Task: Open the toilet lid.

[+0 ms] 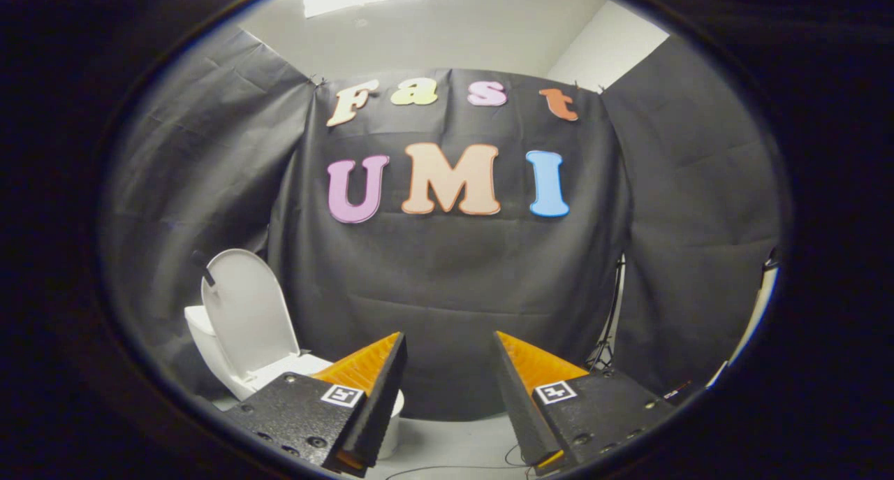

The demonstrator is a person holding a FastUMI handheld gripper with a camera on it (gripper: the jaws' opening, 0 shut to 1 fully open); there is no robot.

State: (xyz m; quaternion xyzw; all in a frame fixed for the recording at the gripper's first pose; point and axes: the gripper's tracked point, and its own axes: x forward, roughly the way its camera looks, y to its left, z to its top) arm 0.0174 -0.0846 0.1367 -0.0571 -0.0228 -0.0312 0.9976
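Tool [447,344] fingers are seen spread apart with nothing held between them. To their left, partly behind the left finger, the toilet [209,340] is found with its lid [246,311] raised upright. The task is judged done.

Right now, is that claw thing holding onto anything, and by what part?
Nothing. The gripper is open with an empty gap between its fingers; the toilet lid stands raised, off beyond the left finger.
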